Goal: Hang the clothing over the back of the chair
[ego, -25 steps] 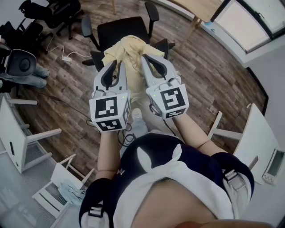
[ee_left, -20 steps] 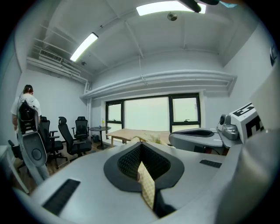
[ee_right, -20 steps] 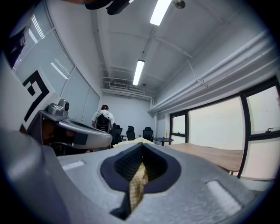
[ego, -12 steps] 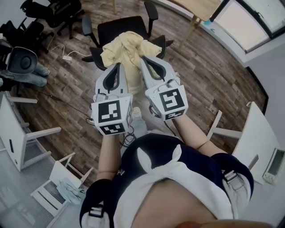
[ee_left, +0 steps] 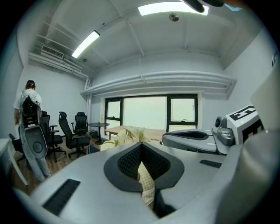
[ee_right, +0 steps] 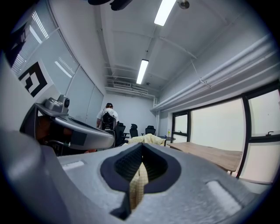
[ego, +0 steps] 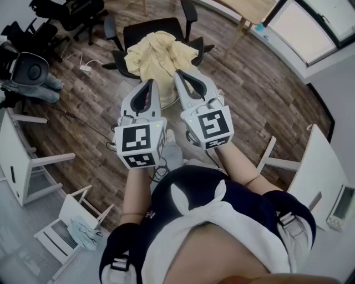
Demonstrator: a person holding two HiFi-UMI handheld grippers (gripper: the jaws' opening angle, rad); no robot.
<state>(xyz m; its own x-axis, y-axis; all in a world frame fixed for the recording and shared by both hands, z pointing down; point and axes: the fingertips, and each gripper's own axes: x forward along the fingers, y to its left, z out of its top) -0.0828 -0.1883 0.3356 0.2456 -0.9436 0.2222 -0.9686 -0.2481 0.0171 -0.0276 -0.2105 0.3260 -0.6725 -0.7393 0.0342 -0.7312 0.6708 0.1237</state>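
Observation:
A pale yellow garment (ego: 156, 54) lies heaped over the back and seat of a black office chair (ego: 151, 30) in front of me. My left gripper (ego: 148, 84) and right gripper (ego: 181, 75) point side by side at its near edge. The left gripper (ee_left: 141, 169) is shut on a checked yellow strip of the garment (ee_left: 148, 187) in the left gripper view. In the right gripper view the right gripper (ee_right: 139, 168) is likewise shut on a yellow fold (ee_right: 136, 189). The rest of the garment (ee_right: 147, 139) rises beyond the jaws.
Several black office chairs (ego: 67, 13) stand at the far left, near a person (ee_left: 28, 110) with a backpack. White chairs (ego: 34, 169) are at my left, a white desk (ego: 321, 166) at my right, a wooden table (ego: 244, 10) beyond the chair. Cables (ego: 84, 72) lie on the wood floor.
Both grippers have drawn back from the chair towards me. The left jaws have shut on the garment's near edge. The garment now lies more spread over the chair.

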